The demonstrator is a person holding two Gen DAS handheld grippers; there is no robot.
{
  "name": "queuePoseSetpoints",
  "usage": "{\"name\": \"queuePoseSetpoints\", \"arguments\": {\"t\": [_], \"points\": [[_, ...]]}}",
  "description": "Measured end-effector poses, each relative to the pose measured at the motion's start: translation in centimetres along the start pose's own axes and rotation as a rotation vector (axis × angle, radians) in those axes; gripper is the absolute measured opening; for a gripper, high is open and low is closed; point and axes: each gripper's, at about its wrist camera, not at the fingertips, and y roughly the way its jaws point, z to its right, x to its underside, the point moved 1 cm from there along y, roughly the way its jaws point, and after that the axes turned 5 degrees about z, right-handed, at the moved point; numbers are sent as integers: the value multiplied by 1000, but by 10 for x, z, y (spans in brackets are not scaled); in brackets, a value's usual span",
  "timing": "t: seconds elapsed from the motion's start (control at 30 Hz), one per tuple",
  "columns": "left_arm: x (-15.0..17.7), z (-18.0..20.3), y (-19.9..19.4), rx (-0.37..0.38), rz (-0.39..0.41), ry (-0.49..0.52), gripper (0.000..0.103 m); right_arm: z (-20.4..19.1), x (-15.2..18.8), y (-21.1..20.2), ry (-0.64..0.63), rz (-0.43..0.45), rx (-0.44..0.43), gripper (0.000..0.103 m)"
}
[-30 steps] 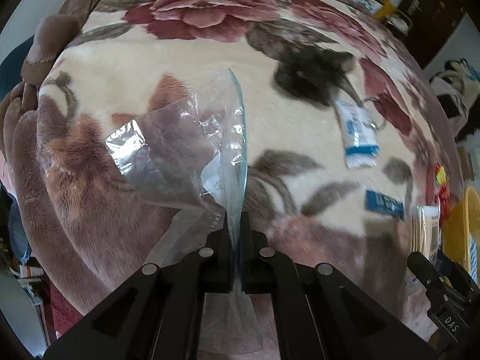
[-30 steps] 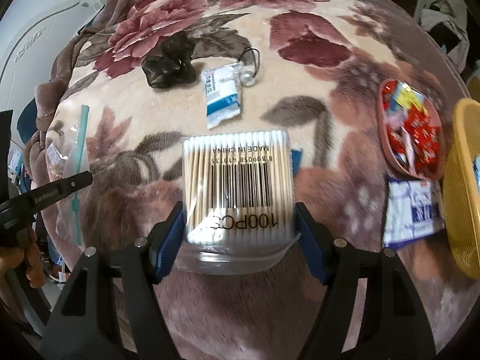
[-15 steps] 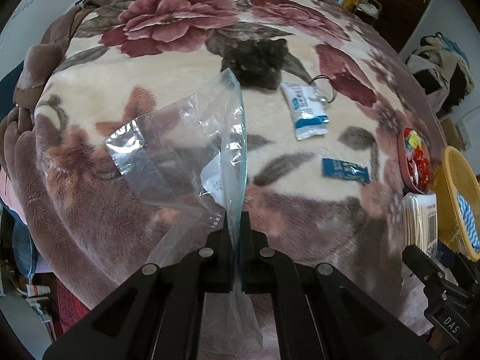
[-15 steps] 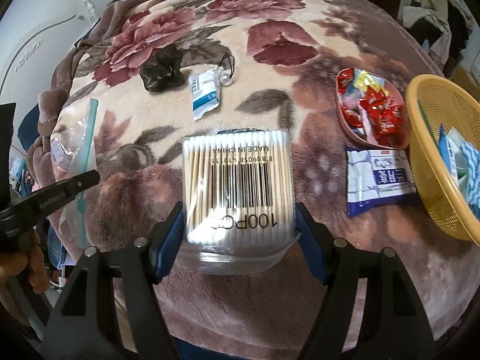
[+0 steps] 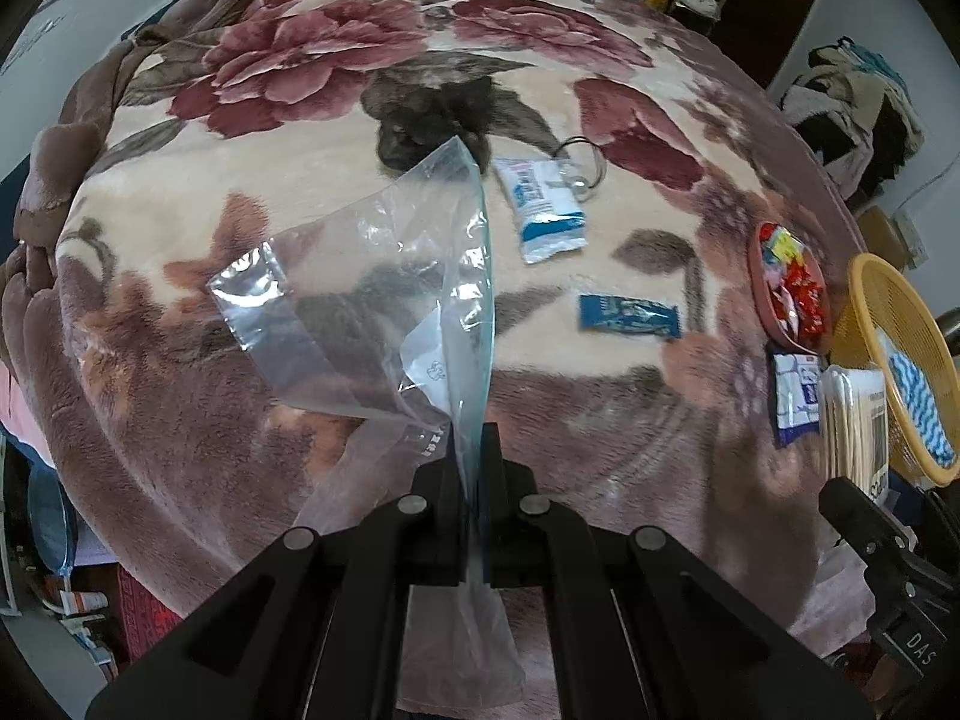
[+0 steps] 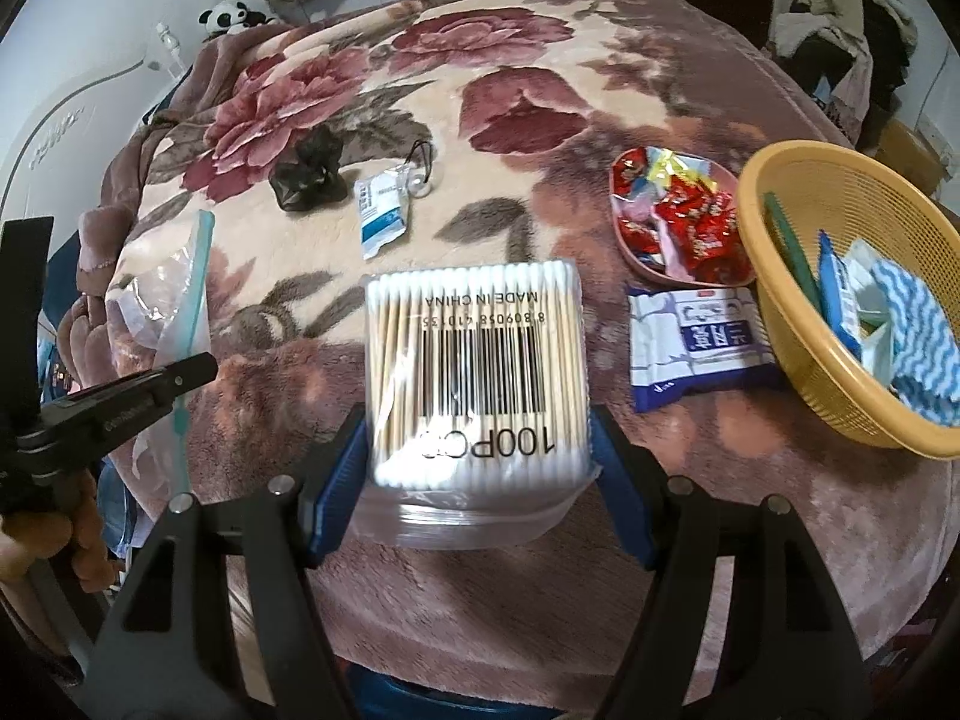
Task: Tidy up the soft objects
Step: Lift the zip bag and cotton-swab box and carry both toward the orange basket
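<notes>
Over a bed draped in a floral plush blanket (image 5: 300, 192), the left gripper (image 5: 471, 456) pinches the sealed edge of a clear zip bag (image 5: 384, 300), its jaws pressed nearly together on the plastic. The bag fans upward and to the left of those jaws, its greenish zip strip rising straight ahead of them. Beyond the bag's top corner, a dark crumpled item (image 5: 432, 114) lies on the blanket; what it is cannot be told. To the right of it sit a white-and-blue sachet (image 5: 546, 210) and a hair tie with a pearl bead (image 5: 579, 171), touching the sachet's far corner. A small blue packet (image 5: 630, 315) lies further right, ahead of the left jaws.

Seen from the right wrist camera, the right gripper (image 6: 474, 462) clamps a pack of cotton swabs (image 6: 474, 360) between its blue-padded fingers (image 6: 333, 492), jaws spread to the pack's width, barcode facing up. Right of these jaws, a blue-and-white tissue packet (image 6: 696, 348) rests on the blanket, with a pink dish of red-wrapped candies (image 6: 678, 222) just beyond it. Farthest right stands a yellow mesh basket (image 6: 780, 276), holding a blue wavy-patterned cloth (image 6: 918, 348) and other packets.
</notes>
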Motion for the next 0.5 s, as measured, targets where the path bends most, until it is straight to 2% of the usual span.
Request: {"name": "queuePoseSetpoints", "arguments": {"t": [0.5], "points": [[3,74,-9,57,2,124,0,54,5,-35,90,52,52,71]]}}
